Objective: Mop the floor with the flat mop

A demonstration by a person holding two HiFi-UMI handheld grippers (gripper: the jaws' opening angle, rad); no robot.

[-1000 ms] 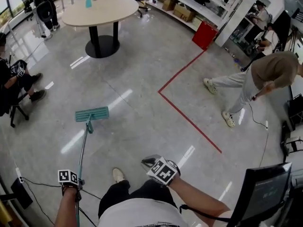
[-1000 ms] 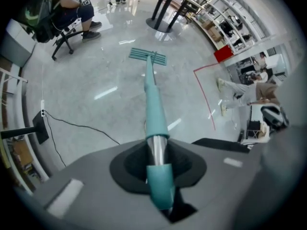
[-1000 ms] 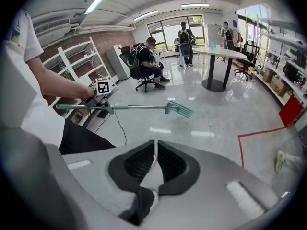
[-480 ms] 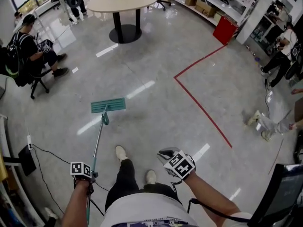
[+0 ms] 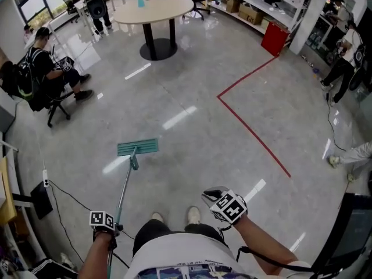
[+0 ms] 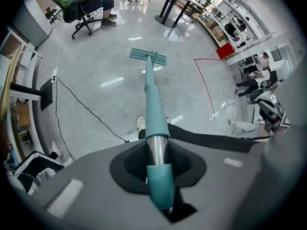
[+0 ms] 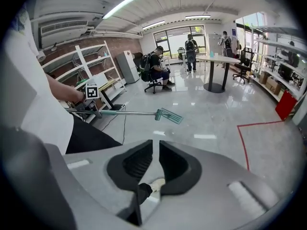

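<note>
The flat mop's teal head (image 5: 138, 147) lies flat on the grey floor ahead of me, left of centre. Its pole (image 5: 122, 193) slants back to my left gripper (image 5: 107, 228), which is shut on the handle. In the left gripper view the teal grip and metal pole (image 6: 155, 150) run between the jaws of the left gripper (image 6: 156, 153) out to the mop head (image 6: 147, 57). My right gripper (image 5: 221, 199) hangs free at the lower right, off the mop. Its jaws are shut with nothing between them (image 7: 156, 150), and the mop (image 7: 169, 115) shows beyond them to the left.
My shoes (image 5: 174, 215) stand just behind the pole. A black cable (image 5: 70, 193) and a box (image 5: 40, 199) lie at left. A seated person (image 5: 43, 68), a round table (image 5: 154, 9), a red tape line (image 5: 253, 129), a red bin (image 5: 275, 38) and a monitor (image 5: 354, 231) surround the area.
The mop head has been drawn back toward me across the floor, both hands moving with it. The person in beige at right has walked off; only a foot remains at the edge.
</note>
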